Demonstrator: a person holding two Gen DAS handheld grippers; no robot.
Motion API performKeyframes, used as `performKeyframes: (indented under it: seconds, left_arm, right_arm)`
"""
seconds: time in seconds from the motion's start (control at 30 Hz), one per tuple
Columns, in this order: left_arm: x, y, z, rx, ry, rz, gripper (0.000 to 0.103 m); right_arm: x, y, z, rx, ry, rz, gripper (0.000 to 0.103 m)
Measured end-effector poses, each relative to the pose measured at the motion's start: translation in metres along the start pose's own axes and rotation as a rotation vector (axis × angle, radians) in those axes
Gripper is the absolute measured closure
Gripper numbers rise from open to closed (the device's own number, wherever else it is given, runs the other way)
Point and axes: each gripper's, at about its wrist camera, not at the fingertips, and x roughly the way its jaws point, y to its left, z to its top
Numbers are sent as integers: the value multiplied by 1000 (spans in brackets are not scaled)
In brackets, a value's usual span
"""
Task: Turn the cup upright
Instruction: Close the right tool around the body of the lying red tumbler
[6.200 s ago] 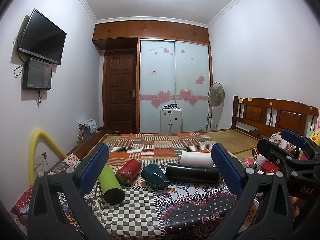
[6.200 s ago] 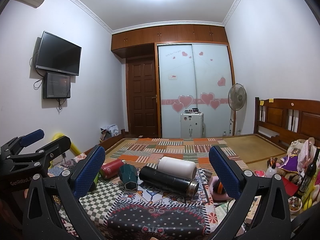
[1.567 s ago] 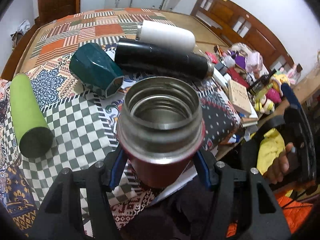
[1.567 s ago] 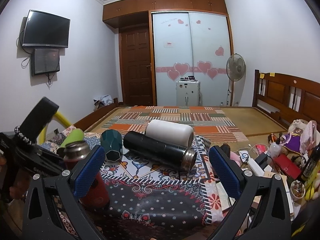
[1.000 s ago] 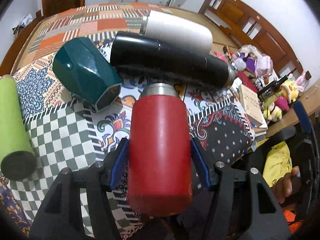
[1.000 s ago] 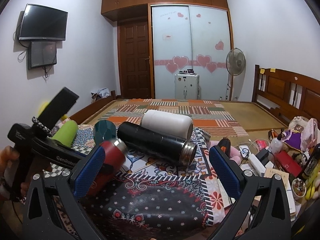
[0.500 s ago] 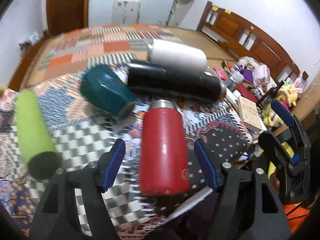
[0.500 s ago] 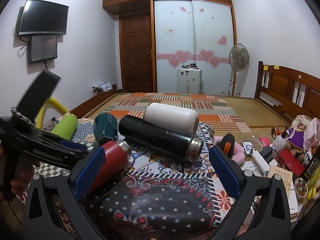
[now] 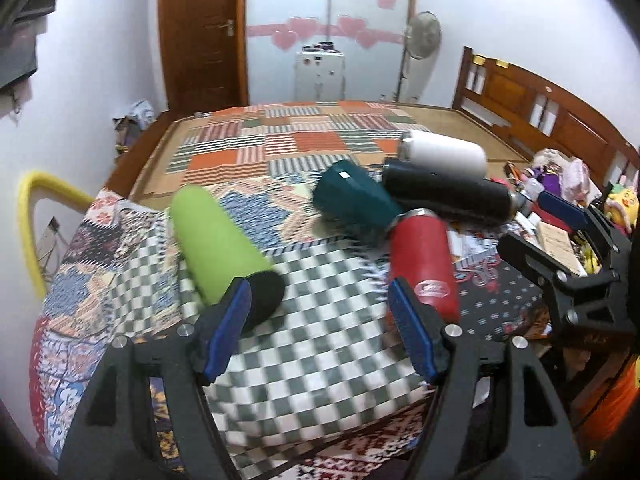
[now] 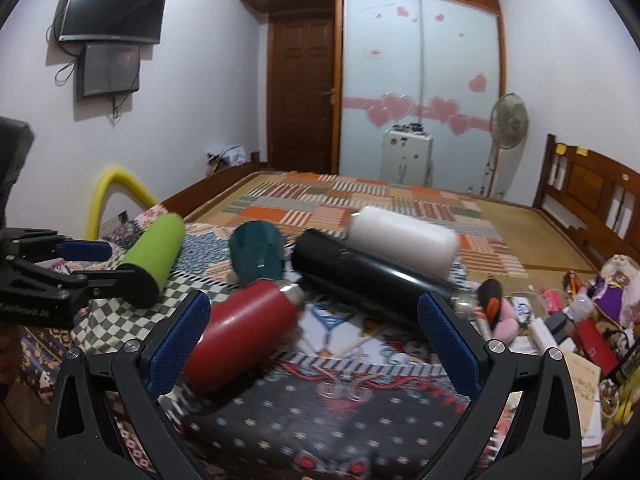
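Since the earlier frame we note the left gripper [image 9: 320, 332] has let go of the red cup [image 9: 424, 268] and drawn back; its jaws now stand spread with nothing between them. The red cup lies on its side on the patterned cloth [image 9: 320, 360] near the bed's front edge, long axis running front to back, steel mouth pointing away toward the teal cup [image 9: 352, 200]. Its base is partly hidden behind a blue pad in both views. The black flask [image 9: 448, 196], white flask [image 9: 444, 154] and green flask [image 9: 216, 240] also lie flat. Motion blur softens edges. The right gripper [image 10: 316, 340] is spread wide, empty, above the cloth.
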Motion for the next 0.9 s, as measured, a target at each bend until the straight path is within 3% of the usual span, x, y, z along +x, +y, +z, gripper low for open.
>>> performKeyframes:
  seconds: [0.23, 0.63, 0.9]
  left_arm:
    - [3, 22, -18, -27, -17, 20, 32]
    - [7, 29, -33, -38, -50, 2, 32]
    - [10, 29, -38, -43, -51, -13, 32]
  right_arm:
    - [39, 27, 5, -27, 98, 26, 0]
    - [86, 26, 4, -22, 342, 40, 0]
    - [104, 20, 1, 52, 533, 130, 1]
